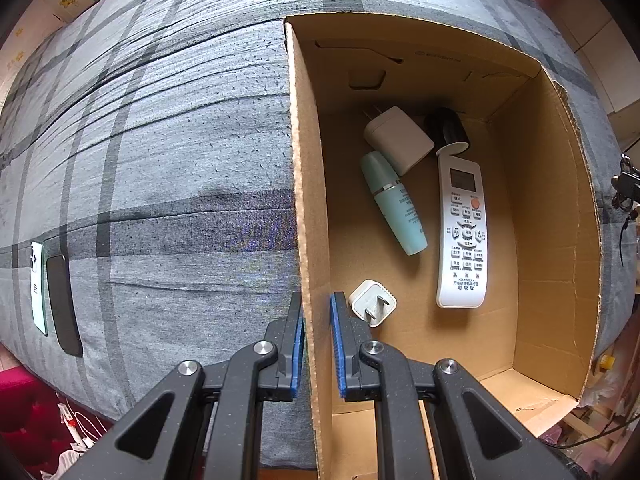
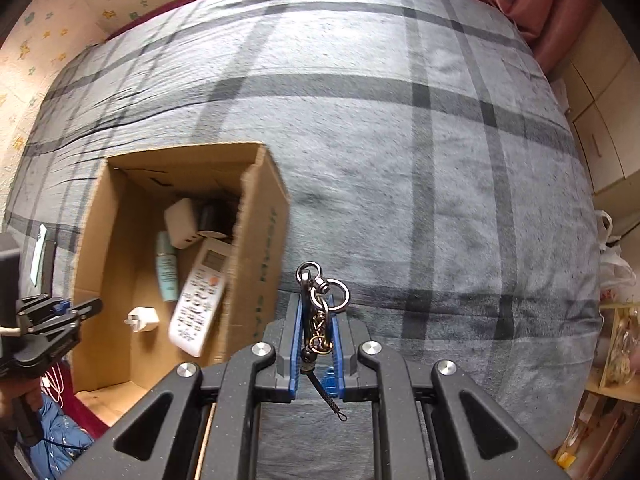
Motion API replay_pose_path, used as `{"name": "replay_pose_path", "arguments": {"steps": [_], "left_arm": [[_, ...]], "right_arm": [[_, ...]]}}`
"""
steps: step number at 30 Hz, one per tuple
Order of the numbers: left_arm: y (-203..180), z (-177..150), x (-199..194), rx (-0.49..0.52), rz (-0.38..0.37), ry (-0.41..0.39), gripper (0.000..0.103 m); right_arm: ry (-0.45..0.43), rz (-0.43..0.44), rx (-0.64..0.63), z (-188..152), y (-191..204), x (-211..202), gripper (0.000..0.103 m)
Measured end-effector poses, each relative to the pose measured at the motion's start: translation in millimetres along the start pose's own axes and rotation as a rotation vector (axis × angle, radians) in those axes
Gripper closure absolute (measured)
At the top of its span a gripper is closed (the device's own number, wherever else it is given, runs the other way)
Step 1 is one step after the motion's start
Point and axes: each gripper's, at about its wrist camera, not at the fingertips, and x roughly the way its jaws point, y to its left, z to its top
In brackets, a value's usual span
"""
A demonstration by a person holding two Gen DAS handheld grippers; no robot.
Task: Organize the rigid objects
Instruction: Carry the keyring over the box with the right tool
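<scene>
An open cardboard box (image 1: 308, 208) lies on the grey plaid bed. Inside it are a white remote (image 1: 462, 232), a teal bottle (image 1: 394, 204), a large white charger (image 1: 398, 140), a small white plug (image 1: 372, 303) and a black item (image 1: 448, 126). My left gripper (image 1: 317, 344) is shut on the box's left wall. My right gripper (image 2: 316, 340) is shut on a metal keychain (image 2: 320, 304) and holds it above the bed, right of the box (image 2: 260, 264). The left gripper also shows in the right wrist view (image 2: 64, 312).
Two phones, one white (image 1: 38, 288) and one black (image 1: 63, 306), lie on the bed left of the box. The bed sheet (image 2: 420, 160) stretches wide to the right. Cabinets (image 2: 600, 140) and bags stand past the bed's right edge.
</scene>
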Motion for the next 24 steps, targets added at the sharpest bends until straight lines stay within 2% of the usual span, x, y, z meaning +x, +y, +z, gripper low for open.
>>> {"name": "replay_pose_path", "arguments": {"steps": [13, 24], "left_arm": [[1, 0, 0, 0.004, -0.007, 0.000, 0.090], [2, -1, 1, 0.002, -0.015, -0.001, 0.090]], "right_arm": [[-0.008, 0.088, -0.133, 2, 69, -11, 0.091], [0.042, 0.150, -0.225, -11, 118, 13, 0.091]]}}
